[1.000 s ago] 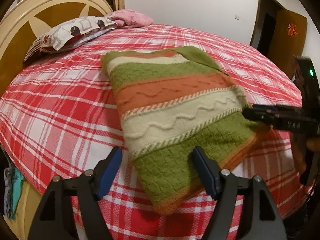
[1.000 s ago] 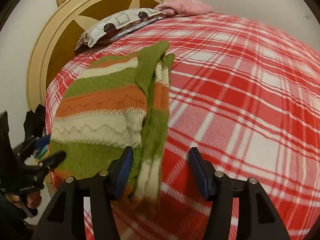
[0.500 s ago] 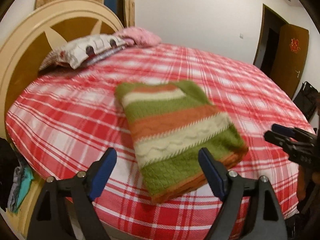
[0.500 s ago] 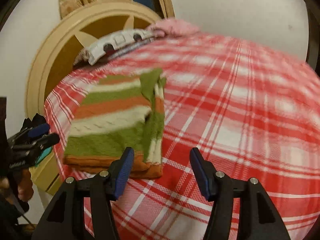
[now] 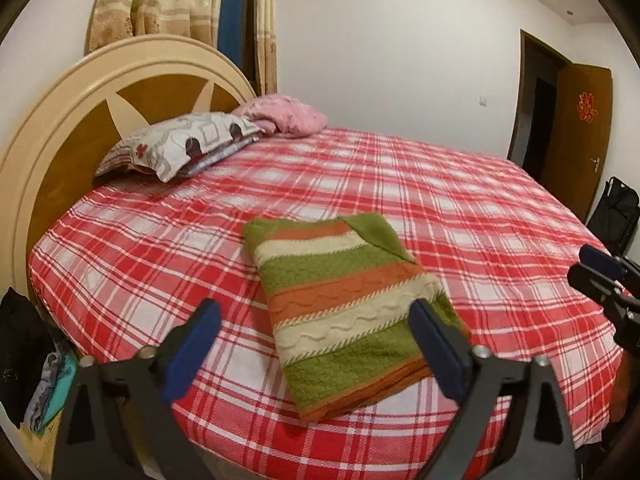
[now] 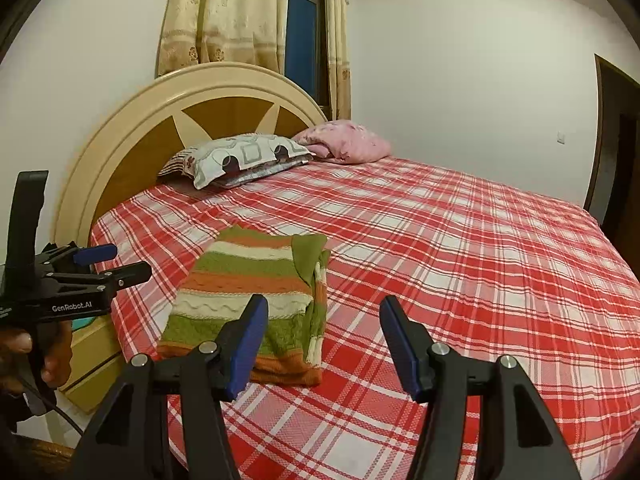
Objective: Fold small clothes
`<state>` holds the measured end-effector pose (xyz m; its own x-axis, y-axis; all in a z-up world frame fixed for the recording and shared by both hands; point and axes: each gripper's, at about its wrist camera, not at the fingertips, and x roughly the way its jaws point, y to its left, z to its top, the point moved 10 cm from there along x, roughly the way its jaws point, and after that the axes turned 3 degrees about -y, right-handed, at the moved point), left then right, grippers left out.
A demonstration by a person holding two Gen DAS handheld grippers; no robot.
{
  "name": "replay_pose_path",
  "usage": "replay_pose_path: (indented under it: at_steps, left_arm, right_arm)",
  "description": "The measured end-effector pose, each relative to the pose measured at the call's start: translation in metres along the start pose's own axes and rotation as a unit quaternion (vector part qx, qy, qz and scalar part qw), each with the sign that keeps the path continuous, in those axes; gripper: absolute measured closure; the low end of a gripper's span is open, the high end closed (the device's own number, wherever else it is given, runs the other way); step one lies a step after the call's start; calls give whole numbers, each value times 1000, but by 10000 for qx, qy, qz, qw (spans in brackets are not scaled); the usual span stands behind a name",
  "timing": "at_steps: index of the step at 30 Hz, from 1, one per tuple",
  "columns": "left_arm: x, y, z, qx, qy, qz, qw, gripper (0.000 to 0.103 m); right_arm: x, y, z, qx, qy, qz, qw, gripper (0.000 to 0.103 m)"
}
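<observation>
White letters on the side of the left gripper say "GenRobot.AI". That gripper is black with blue pads, and a hand holds its handle. Its jaws have just been opening and now stand wide apart with nothing between them. The right gripper looks the same, and its jaws are apart too, holding nothing. Both hang in the air above the near edge of the bed. The folded sweater lies flat on the bed near that edge, apart from both grippers. It is thick and knitted, with bumpy wavy lines and stripes of green, orange and cream, and it makes a neat rectangle. The bed sheet is a red and white check. A patterned pillow and a soft pink pillow rest by the round wooden headboard. A red paper sign on the brown door is too small to read.
</observation>
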<state>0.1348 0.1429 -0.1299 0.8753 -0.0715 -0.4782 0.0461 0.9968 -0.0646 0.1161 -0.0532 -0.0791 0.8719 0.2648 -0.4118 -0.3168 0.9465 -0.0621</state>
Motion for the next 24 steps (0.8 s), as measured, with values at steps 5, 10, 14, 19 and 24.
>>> replay_pose_path:
  at_steps: [5, 10, 14, 19, 24]
  left_arm:
    - [-4, -1, 4, 31, -75, 15, 10000, 4]
    - [-5, -6, 2, 63, -48, 22, 10000, 4]
    - [-5, -7, 1, 45, -32, 23, 10000, 4]
    - [-4, -6, 1, 48, -29, 22, 10000, 4]
    - [-4, -6, 0, 25, -15, 37, 10000, 4]
  right_arm:
    - [-3, -4, -2, 53, 0, -46, 10000, 44]
    - [-4, -4, -6, 87, 29, -27, 10000, 44]
    - [-6, -3, -7, 76, 38, -11, 10000, 44]
    - [-5, 0, -8, 88, 51, 30, 9999, 44]
    - [-5, 1, -9, 100, 75, 45, 9999, 44]
